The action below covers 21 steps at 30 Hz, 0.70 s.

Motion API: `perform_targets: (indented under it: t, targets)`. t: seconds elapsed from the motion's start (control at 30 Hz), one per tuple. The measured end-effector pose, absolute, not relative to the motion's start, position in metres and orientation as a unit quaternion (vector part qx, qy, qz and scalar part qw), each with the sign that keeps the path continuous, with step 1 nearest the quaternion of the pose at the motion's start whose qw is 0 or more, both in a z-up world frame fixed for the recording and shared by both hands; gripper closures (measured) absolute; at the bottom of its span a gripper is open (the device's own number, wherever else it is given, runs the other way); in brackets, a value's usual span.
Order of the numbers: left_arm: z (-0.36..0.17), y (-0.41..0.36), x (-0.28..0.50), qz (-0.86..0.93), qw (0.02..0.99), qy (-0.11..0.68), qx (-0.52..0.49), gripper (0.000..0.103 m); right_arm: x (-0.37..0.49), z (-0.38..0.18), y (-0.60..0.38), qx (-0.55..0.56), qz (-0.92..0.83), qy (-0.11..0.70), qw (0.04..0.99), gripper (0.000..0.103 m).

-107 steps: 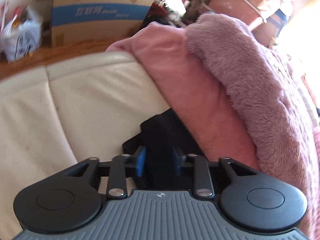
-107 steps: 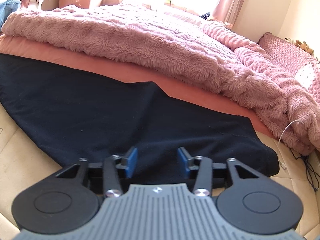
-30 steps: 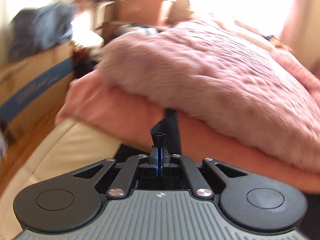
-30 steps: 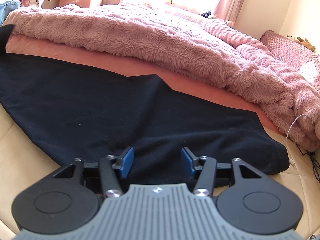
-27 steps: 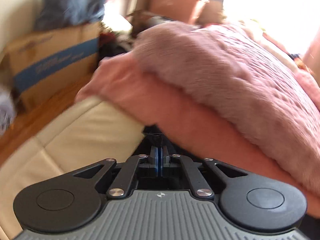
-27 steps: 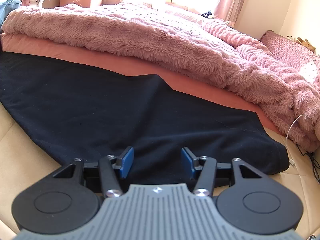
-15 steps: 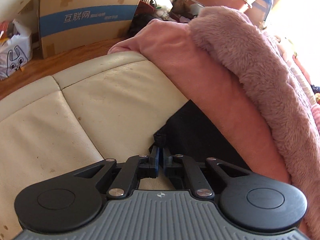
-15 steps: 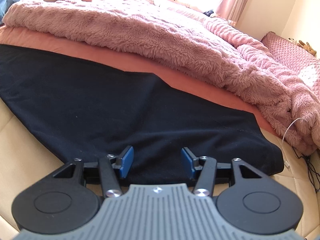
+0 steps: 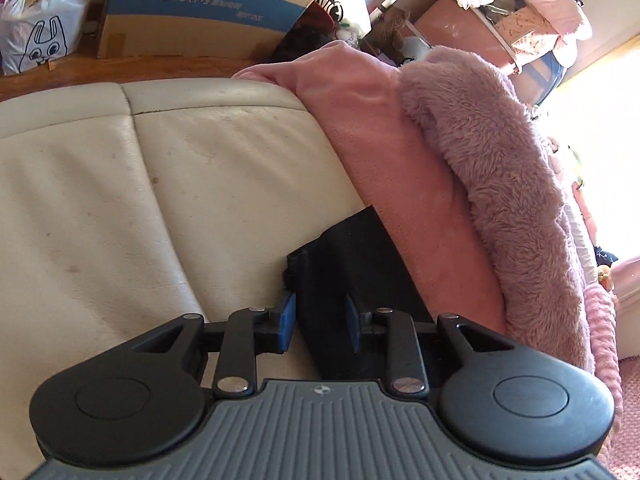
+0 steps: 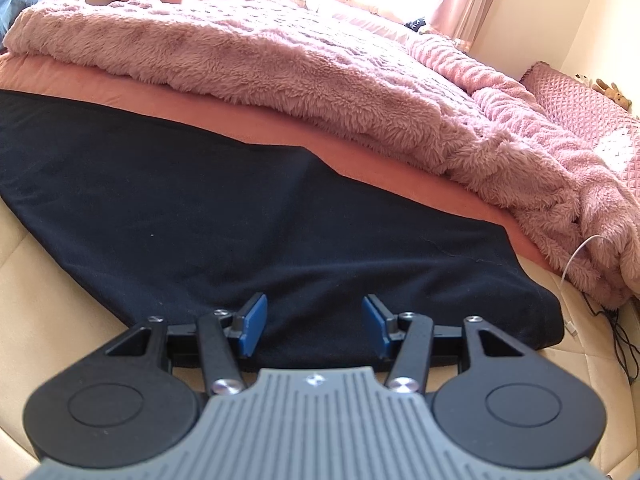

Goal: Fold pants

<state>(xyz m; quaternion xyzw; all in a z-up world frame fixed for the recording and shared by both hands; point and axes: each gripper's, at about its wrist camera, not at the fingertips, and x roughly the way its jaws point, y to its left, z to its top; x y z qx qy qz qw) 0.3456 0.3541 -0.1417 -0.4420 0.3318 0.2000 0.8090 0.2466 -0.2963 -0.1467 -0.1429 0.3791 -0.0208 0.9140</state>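
Two layers of bedding take up most of the right wrist view: a fluffy mauve blanket (image 10: 320, 68) is heaped over a smooth pink sheet (image 10: 80, 80), and a band of that sheet is left showing along the blanket's near edge. Cream leather cushions (image 9: 120, 200) are seen next, split by a seam in the left wrist view, with bare leather spread wide to the left of the fabric. The black pants (image 10: 224, 216) are laid flat across the cushions, their far edge lying against the pink sheet and partly on it. Their near edge is met by bare cushion on the left, and their right end is finished in a rounded corner, beyond which a strip of cushion is left bare. A cardboard box (image 9: 200, 12) with a blue band is stood on the wooden floor past the cushions, with a white plastic bag (image 9: 36, 32) beside it. The right gripper (image 10: 314, 322) is held over the near edge of the pants, its fingers spread wide and nothing gripped between them. The left gripper (image 9: 320, 316) is parted more narrowly, with the narrow end of the pants (image 9: 352, 272) lying between its fingers, ungripped. A thin white cable (image 10: 576, 256) is trailed off the blanket's right end.
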Motion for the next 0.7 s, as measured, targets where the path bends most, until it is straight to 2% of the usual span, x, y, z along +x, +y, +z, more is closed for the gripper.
perform_targets:
  t: [0.07, 0.1, 0.13, 0.27, 0.37, 0.57, 0.7]
  targets:
    - [-0.14, 0.349, 0.353, 0.209, 0.816, 0.331, -0.425, 0.073, 0.246, -0.145, -0.3, -0.144, -0.027, 0.378, 0.914, 0.054]
    - [-0.14, 0.347, 0.355, 0.217, 0.818, 0.33, -0.418, 0.088, 0.246, -0.145, -0.303, -0.144, -0.031, 0.379, 0.914, 0.054]
    - [-0.138, 0.345, 0.357, 0.224, 0.819, 0.331, -0.412, 0.099, 0.246, -0.143, -0.306, -0.145, -0.035, 0.379, 0.913, 0.054]
    - [-0.134, 0.339, 0.359, 0.238, 0.826, 0.338, -0.383, 0.1, 0.246, -0.136, -0.334, -0.138, -0.068, 0.374, 0.915, 0.054]
    - [-0.134, 0.339, 0.359, 0.238, 0.828, 0.344, -0.373, 0.1, 0.25, -0.129, -0.379, -0.086, -0.125, 0.372, 0.916, 0.053]
    - [-0.132, 0.337, 0.364, 0.241, 0.83, 0.357, -0.353, 0.1, 0.252, -0.129, -0.502, 0.191, -0.234, 0.335, 0.893, 0.052]
    - [-0.13, 0.335, 0.366, 0.247, 0.83, 0.363, -0.345, 0.1, 0.244, -0.155, -0.553, 0.389, -0.244, 0.293, 0.838, 0.044]
